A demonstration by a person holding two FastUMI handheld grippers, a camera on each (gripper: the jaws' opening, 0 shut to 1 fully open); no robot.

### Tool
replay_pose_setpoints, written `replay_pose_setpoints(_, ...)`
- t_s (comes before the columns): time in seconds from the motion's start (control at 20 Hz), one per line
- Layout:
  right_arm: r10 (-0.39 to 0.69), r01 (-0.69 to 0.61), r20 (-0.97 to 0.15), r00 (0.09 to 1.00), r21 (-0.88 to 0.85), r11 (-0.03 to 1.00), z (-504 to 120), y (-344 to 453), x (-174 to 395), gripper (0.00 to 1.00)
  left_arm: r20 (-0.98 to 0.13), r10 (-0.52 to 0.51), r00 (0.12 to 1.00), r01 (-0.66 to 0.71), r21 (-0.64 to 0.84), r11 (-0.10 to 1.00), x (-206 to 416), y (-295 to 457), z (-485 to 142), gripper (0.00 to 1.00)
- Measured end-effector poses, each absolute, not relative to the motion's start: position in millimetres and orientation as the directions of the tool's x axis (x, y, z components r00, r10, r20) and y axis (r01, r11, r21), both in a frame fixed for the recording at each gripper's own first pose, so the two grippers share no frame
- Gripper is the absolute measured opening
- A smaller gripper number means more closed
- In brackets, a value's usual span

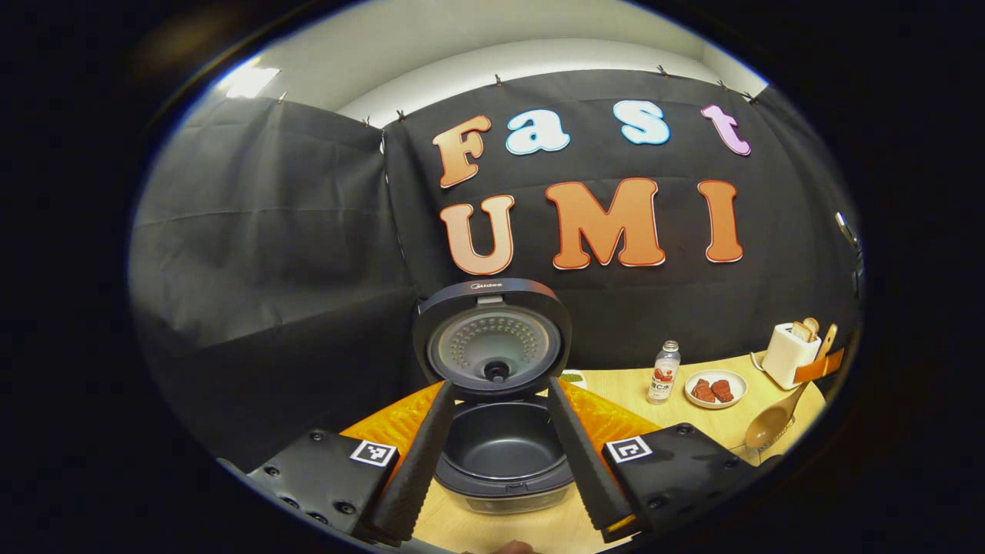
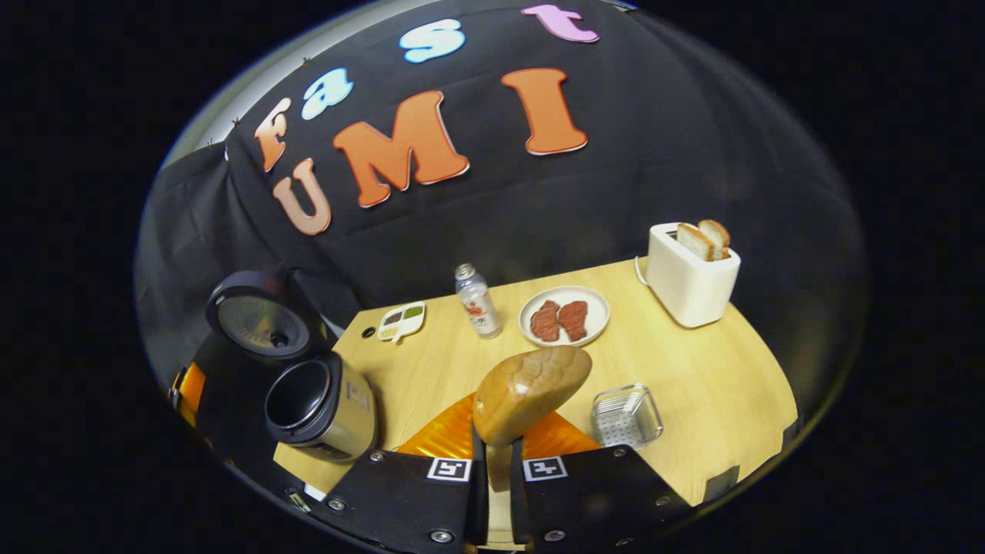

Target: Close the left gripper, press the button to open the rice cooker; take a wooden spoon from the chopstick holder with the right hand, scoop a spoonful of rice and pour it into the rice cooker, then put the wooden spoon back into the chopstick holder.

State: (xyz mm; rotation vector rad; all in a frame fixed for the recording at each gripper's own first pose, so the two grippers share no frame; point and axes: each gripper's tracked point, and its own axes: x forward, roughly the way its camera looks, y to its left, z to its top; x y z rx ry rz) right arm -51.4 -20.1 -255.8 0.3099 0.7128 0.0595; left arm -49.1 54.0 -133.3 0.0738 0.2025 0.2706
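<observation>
Wooden spoon (image 2: 531, 392) clamped by its handle in the closed right hand-held gripper (image 2: 498, 462), bowl pointing forward; open rice cooker (image 2: 319, 404) on the table (image 2: 716, 385) lies forward-left; left hand-held gripper (image 1: 500, 462) gapes empty before it.

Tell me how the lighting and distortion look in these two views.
Left gripper view: fisheye bends the table edge, a bright ceiling patch glares upper left, the rice cooker is sharp. Right gripper view: the wooden spoon is close and slightly soft, the toaster evenly lit.
</observation>
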Motion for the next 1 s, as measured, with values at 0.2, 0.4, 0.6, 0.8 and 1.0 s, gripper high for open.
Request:
replay_pose_setpoints(0.2,0.136,-0.019,-0.685,0.716,0.176,0.984,-288,9,-64,0.11,-0.209,0.27,0.94,-0.254,0.103,0.962,-48,69,-144,0.84)
replay_pose_setpoints(0.4,0.057,-0.085,-0.705,0.707,-0.005,0.996,-321,20,-66,0.11,-0.227,0.282,0.932,-0.265,0.101,0.959,-49,84,-152,0.84)
replay_pose_setpoints(0.6,-0.028,-0.132,-0.676,0.737,-0.184,0.974,-336,22,-63,0.11,-0.241,0.307,0.921,-0.291,0.102,0.951,-51,100,-159,0.84)
replay_pose_setpoints(0.8,-0.032,-0.208,-0.647,0.762,-0.291,0.934,-349,36,-63,0.11,-0.264,0.325,0.908,-0.309,0.101,0.946,-50,110,-167,0.84)
replay_pose_setpoints(1.0,-0.025,-0.226,-0.614,0.789,-0.329,0.917,-357,48,-63,0.11,-0.278,0.329,0.902,-0.312,0.106,0.944,-50,114,-173,0.84)
